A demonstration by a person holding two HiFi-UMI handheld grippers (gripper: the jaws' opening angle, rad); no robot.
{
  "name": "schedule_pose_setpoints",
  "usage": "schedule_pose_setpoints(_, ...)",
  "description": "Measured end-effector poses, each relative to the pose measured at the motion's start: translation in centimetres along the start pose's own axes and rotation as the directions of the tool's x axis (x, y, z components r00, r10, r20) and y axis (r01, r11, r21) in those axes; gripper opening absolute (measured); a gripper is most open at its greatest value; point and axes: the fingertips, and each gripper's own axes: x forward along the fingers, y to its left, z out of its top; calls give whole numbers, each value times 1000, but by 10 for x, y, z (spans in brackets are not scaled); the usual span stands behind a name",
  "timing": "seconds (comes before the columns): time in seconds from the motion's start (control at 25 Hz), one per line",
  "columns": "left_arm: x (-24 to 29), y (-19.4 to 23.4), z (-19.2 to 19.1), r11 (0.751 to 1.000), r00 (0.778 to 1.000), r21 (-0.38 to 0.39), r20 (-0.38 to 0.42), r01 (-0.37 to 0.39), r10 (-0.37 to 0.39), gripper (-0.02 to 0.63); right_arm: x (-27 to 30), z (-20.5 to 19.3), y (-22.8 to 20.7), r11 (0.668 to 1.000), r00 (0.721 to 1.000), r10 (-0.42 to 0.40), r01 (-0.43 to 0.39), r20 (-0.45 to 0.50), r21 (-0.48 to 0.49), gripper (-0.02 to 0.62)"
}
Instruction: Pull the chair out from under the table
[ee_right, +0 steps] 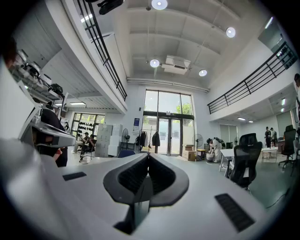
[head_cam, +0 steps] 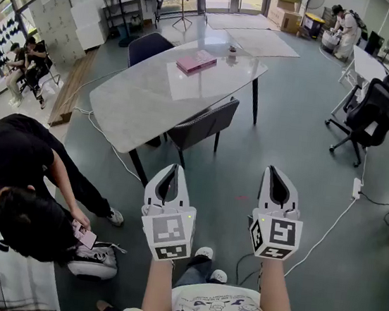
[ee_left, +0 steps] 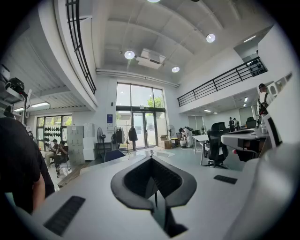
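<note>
Chair [head_cam: 202,124], dark grey, stands pushed in at the near long edge of the pale table [head_cam: 137,101], with its backrest turned toward the camera. In the head view it sits at about 12 o'clock from the middle of the picture.

The left gripper [head_cam: 174,166] hangs in the air short of the chair, which lies at about 1 o'clock from its tips. Its own view shows the claw pressed together [ee_left: 151,158] with nothing between the jaws. The right gripper [head_cam: 272,170] is level with it, at 3 o'clock from the left one, and the chair lies at about 10 o'clock from its tips. Its claw is likewise pressed together and empty [ee_right: 148,154]. Neither gripper touches the chair or the table.

On the tabletop a pink book [head_cam: 196,62] lies toward the far edge, with a small pot [head_cam: 232,50] at 1 o'clock from it. A blue chair [head_cam: 148,47] stands at the table's far side, at about 11 o'clock from the grey one. A person in black [head_cam: 21,178] bends over at 8 o'clock in the head view, and a black office chair [head_cam: 370,114] stands at 2 o'clock.
</note>
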Motion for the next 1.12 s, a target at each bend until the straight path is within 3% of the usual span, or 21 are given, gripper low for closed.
schedule_pose_setpoints(0.76, 16, 11, -3, 999, 1000, -19, -11, -26, 25, 18, 16, -8, -5, 1000, 1000, 6, -5, -23, 4, 8)
schedule_pose_setpoints(0.92, 38, 20, -8, 999, 1000, -33, -17, 3, -4, 23, 37, -14, -4, 1000, 999, 10, -10, -37, -1, 60)
schedule_pose_setpoints(0.96, 43, 20, -9, 999, 1000, -37, -19, 15, -15, 42, 42, -16, -3, 1000, 999, 18, -18, -40, -1, 80)
schedule_pose_setpoints(1.04, 55, 19, -11, 998, 999, -55, -19, 44, -45, 145, 53, -19, 0, 999, 998, 39, -38, -46, 5, 134)
schedule_pose_setpoints(1.12, 66, 19, -12, 996, 998, -56, -19, 63, -64, 175, 63, -22, 4, 999, 997, 54, -53, -52, 12, 174)
